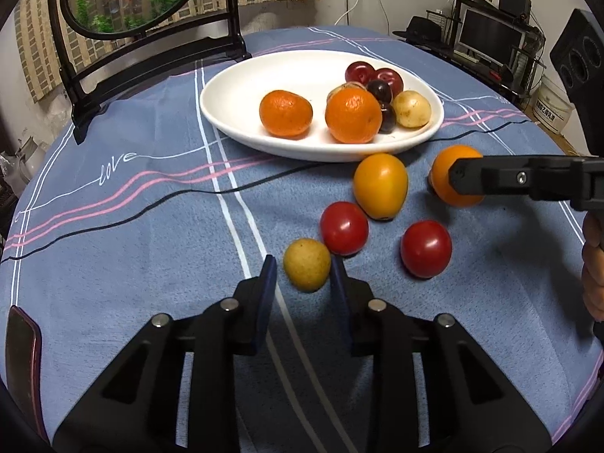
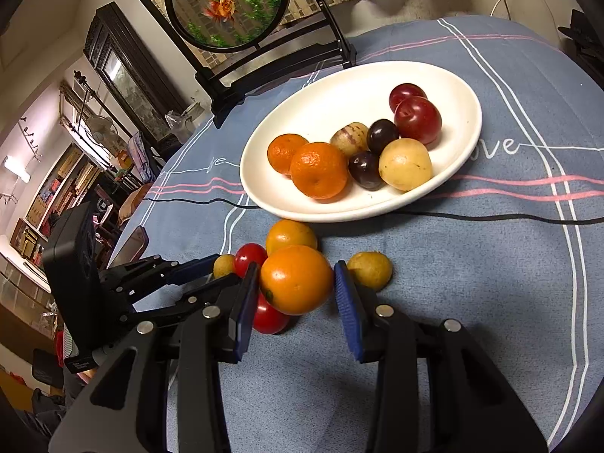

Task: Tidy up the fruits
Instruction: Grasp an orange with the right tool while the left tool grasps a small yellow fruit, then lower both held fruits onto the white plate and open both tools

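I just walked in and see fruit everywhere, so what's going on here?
A person with a claw in each hand is sorting fruit onto the white plate. The left claw is shut on a small yellow fruit on the tablecloth. The right claw grips an orange fruit. Two tomatoes and another orange fruit wait on the cloth; tangerines and plums are already plated.

Your left wrist camera is looking forward and down along its fingers, close over the blue tablecloth, facing the white plate. Your right wrist camera is looking down from the opposite side, equally near. Both are sharing the plate and the loose fruit.
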Tool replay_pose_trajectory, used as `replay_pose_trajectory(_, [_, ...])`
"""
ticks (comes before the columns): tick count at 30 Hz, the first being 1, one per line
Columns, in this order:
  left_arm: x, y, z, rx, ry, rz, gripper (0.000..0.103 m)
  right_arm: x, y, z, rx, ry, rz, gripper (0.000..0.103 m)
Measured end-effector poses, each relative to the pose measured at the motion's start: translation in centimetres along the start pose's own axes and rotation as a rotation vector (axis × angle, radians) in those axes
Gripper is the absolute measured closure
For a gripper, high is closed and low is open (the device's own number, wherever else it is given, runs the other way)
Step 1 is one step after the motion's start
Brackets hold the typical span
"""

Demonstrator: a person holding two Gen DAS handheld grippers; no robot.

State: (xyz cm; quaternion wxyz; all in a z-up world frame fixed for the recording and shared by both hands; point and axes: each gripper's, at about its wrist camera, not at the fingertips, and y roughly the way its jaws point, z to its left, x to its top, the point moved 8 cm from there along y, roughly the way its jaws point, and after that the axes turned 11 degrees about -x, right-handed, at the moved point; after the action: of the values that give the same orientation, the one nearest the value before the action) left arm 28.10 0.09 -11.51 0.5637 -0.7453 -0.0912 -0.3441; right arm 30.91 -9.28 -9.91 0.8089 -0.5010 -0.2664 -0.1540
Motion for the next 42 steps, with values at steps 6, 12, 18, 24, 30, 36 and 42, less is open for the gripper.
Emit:
replay_pose_trajectory(6, [-0.1, 0.3, 0.1, -0.008, -0.008, 0.002, 0.074, 0.0, 0.0, 0.0, -0.006, -0.007, 0.0, 0.063])
replay_pose_trajectory(12, [0.0, 0.3, 0.1, -0.009, 0.0, 0.001, 0.077, 0.0, 0.2, -0.1, -0.02, -0.011, 0.001, 0.063])
replay_pose_trajectory(18, [0.5, -0.7, 0.1, -0.019, -0.009, -0.034, 0.077, 0.4, -0.2, -0.1, -0.024, -0.024, -0.033, 0.063])
replay_pose_trajectory(24, [0.7, -1.2, 0.2, -0.028, -0.033, -0.052, 0.077, 0.3, 0.0, 0.2, -0.033, -0.05, -0.028, 0.068])
replay_pose_trajectory(30, [0.3, -0.5, 0.1, -0.014, -0.027, -0.022, 0.077, -0.6, 1.7, 0.6, -0.105, -0.114, 0.025, 0.062])
replay_pose_trajectory(36, [0.2, -0.3, 0.3, -0.012, -0.031, -0.015, 0.077, -0.8, 2.6, 0.4, -0.068, -0.083, 0.064, 0.062])
replay_pose_trajectory(42, [0.1, -0.1, 0.4, -0.014, -0.039, -0.008, 0.077, -1.0, 2.7, -0.4, 0.021, 0.019, 0.107, 0.063])
